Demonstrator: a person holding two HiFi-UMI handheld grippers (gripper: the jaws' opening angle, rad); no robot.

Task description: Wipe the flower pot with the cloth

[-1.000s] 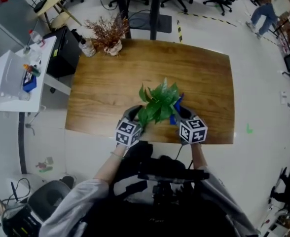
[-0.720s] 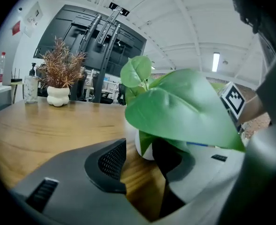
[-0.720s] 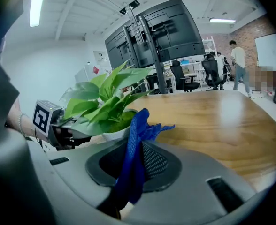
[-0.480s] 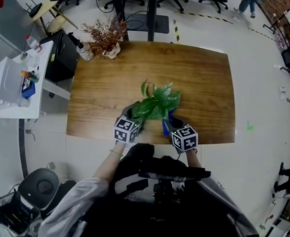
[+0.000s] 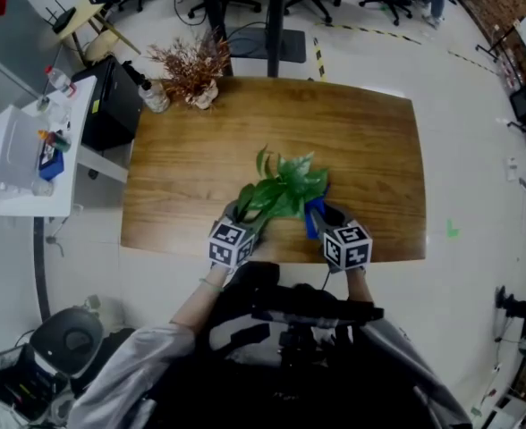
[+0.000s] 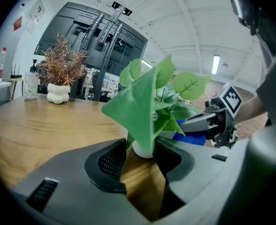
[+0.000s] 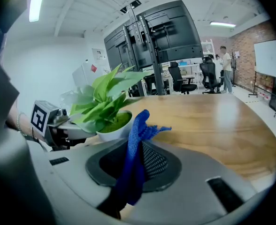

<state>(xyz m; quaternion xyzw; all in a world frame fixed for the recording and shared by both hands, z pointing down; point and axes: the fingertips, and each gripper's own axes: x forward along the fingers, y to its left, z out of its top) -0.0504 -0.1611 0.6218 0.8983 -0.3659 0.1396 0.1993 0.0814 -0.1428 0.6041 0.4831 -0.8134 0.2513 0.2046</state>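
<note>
A leafy green plant [image 5: 281, 190] stands in a small white flower pot [image 6: 145, 147] on the wooden table [image 5: 200, 150], close to its front edge. In the head view the leaves hide the pot. My left gripper [image 5: 248, 214] comes in from the pot's left, and its jaws sit shut against the pot's sides [image 6: 145, 153]. My right gripper [image 5: 322, 216] is on the pot's right, shut on a blue cloth [image 7: 135, 144]. The cloth's free end [image 5: 314, 213] stands up right beside the pot's rim [image 7: 112, 131].
A dried brown plant in a white vase [image 5: 196, 70] and a bottle [image 5: 151, 88] stand at the table's far left corner. A white side table [image 5: 12, 150] with small items is off to the left. Office chairs and screens lie beyond the far edge.
My right gripper and the blue cloth slid left and nearer along the pot's side, then back out to the right. The left gripper stayed at the pot.
</note>
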